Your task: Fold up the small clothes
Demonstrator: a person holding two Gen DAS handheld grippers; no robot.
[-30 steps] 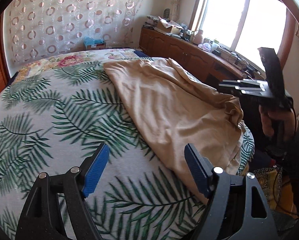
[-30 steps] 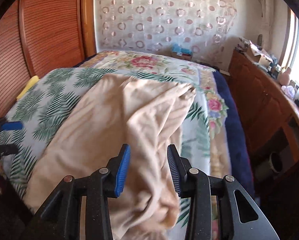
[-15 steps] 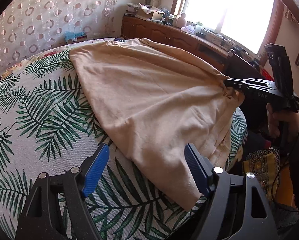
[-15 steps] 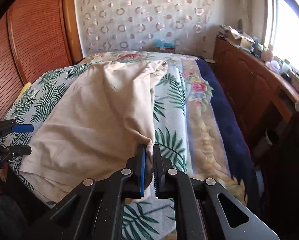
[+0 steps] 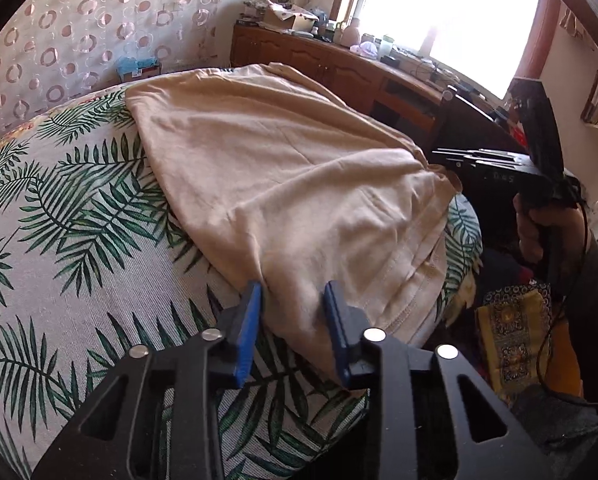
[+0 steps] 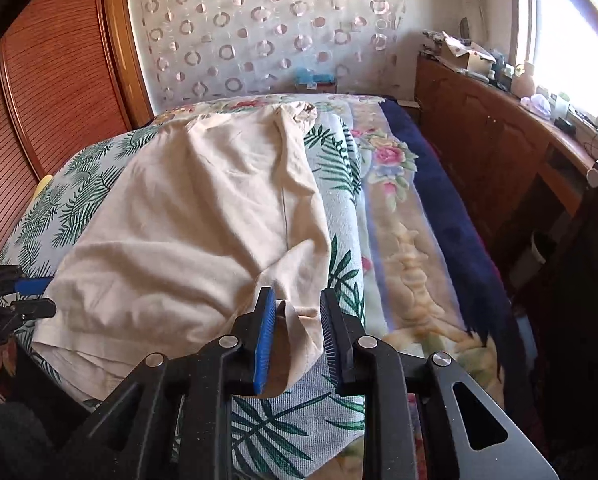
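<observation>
A beige garment [image 5: 279, 160] lies spread across the palm-leaf bed cover [image 5: 79, 220], its hem hanging over the near edge. My left gripper [image 5: 293, 292] is at the hem's left corner. Its jaws are closing, with the fabric lying flat between the blue pads [image 5: 249, 332] and a gap still showing. In the right wrist view the same garment [image 6: 203, 208] ends in a loose corner between the pads of my right gripper [image 6: 297, 300], whose jaws are opening and not pressing on it. Each gripper shows in the other's view: right [image 5: 439, 156], left [image 6: 47, 296].
A wooden sideboard [image 6: 479, 128] crowded with boxes and bottles runs under the window on the right. A dark blue blanket [image 6: 439, 200] edges the bed. A wooden wardrobe [image 6: 39, 80] stands on the left. A hand [image 5: 539, 228] holds the right gripper above a yellow patterned cloth [image 5: 515, 344].
The left jaws have narrowed around the garment's near corner. The right gripper, shut on the other corner half a second ago, now stands apart with the corner loose. The garment lies flatter.
</observation>
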